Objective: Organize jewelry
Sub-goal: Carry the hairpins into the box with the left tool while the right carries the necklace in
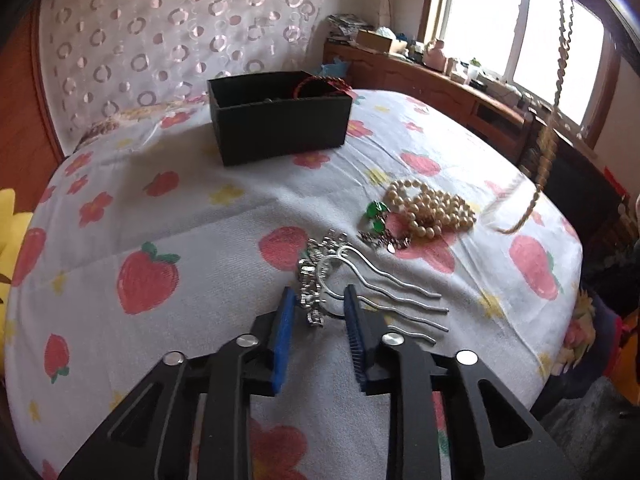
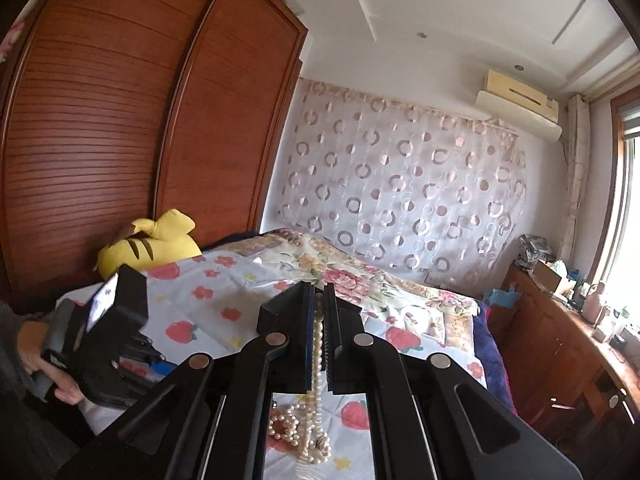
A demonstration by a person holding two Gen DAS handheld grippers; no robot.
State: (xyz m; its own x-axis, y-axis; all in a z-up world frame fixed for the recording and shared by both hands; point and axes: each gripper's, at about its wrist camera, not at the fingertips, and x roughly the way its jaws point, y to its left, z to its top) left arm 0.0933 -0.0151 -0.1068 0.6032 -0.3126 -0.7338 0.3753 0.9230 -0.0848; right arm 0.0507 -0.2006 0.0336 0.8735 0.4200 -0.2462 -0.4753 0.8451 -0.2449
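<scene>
A: Left wrist view first. Our left gripper (image 1: 318,298) sits w/ jaws part-open around the silver hairpin (image 1: 360,280)'s ornate head; pads look just shy of it, not clenched yet. Prongs run off toward 3 o'clock, so long axis lies across our jaws. Black box (image 1: 276,120) is at 12, well apart.

B: And the pearl pile (image 1: 432,208)?

A: At 2 o'clock, near the green earrings (image 1: 376,216).

B: Right wrist view: our right gripper (image 2: 319,300) is clenched on a pearl strand (image 2: 318,344), which hangs down to 6 o'clock onto the bedsheet (image 2: 224,280). The left hand's nearer the hairpin, we reckon.
</scene>
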